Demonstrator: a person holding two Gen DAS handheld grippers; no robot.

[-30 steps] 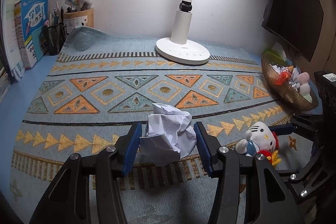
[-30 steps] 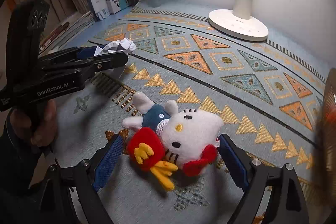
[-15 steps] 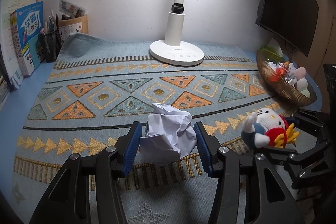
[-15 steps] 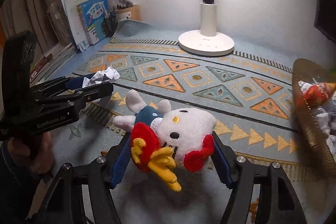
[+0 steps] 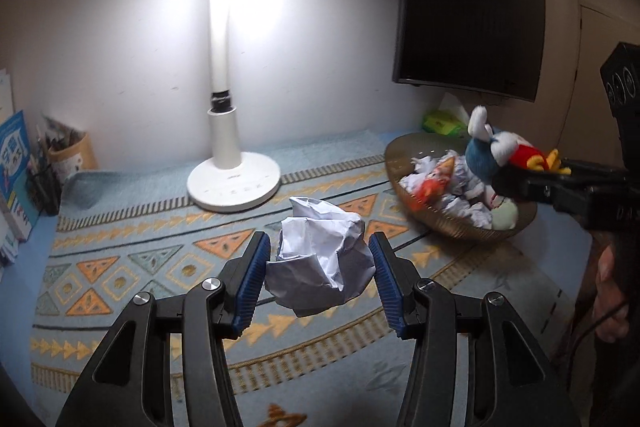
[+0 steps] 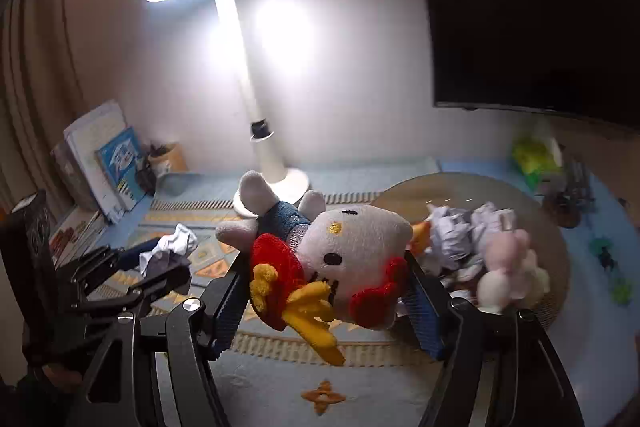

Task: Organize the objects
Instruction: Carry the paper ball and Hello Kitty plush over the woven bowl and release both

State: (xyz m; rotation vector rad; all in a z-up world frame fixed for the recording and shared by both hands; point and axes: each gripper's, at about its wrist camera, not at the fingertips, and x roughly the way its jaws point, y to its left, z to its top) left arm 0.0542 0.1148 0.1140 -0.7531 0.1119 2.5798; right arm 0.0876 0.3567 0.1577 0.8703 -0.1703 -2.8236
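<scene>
The left gripper (image 5: 318,269) squeezes a light, squishy paper ball (image 5: 320,259); the right gripper (image 6: 326,297) hugs the soft plush cat (image 6: 344,251) by its head

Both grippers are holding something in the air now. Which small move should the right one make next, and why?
Probably carry the plush cat a little further over the basket and lower it before opening. The right gripper is shut on the cat, which in the left view hangs at the basket's near rim, not over its middle. The basket already holds crumpled papers and small toys, so it seems the collection place.
</scene>
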